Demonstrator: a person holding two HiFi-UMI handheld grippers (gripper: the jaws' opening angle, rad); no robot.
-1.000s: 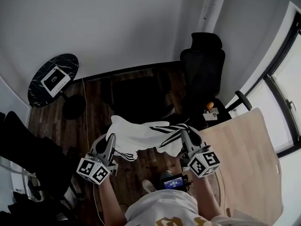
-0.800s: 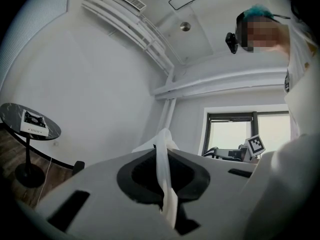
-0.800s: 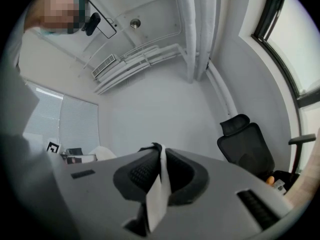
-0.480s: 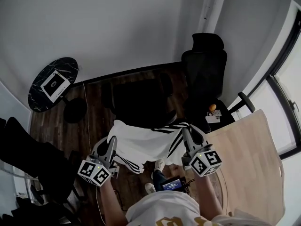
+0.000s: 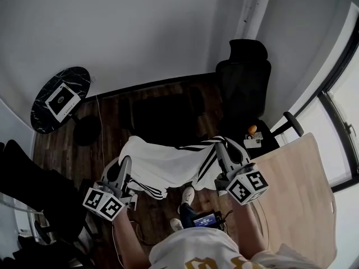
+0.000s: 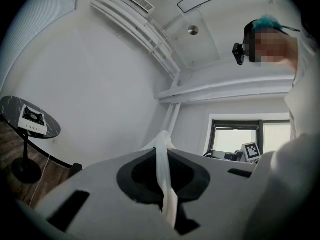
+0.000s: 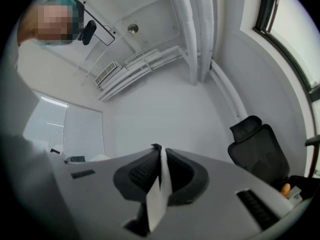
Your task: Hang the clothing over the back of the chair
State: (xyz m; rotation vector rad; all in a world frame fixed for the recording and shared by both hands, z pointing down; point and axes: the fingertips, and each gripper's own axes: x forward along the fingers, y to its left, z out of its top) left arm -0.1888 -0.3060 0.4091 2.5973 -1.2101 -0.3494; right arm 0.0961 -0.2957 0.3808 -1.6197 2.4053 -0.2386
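Pinched tight in the left gripper (image 5: 125, 162) at one upper edge and in the right gripper (image 5: 222, 148) at the other, with each pair of jaws closed on a thin fold of the garment (image 5: 168, 162). Stretched in the air between the two, white with black stripes, sagging a little in the middle above the dark wooden floor (image 5: 67, 150). Hanging just on the near side of the black chair (image 5: 165, 116), with a second, high-backed chair (image 5: 245, 80) further off by the wall.
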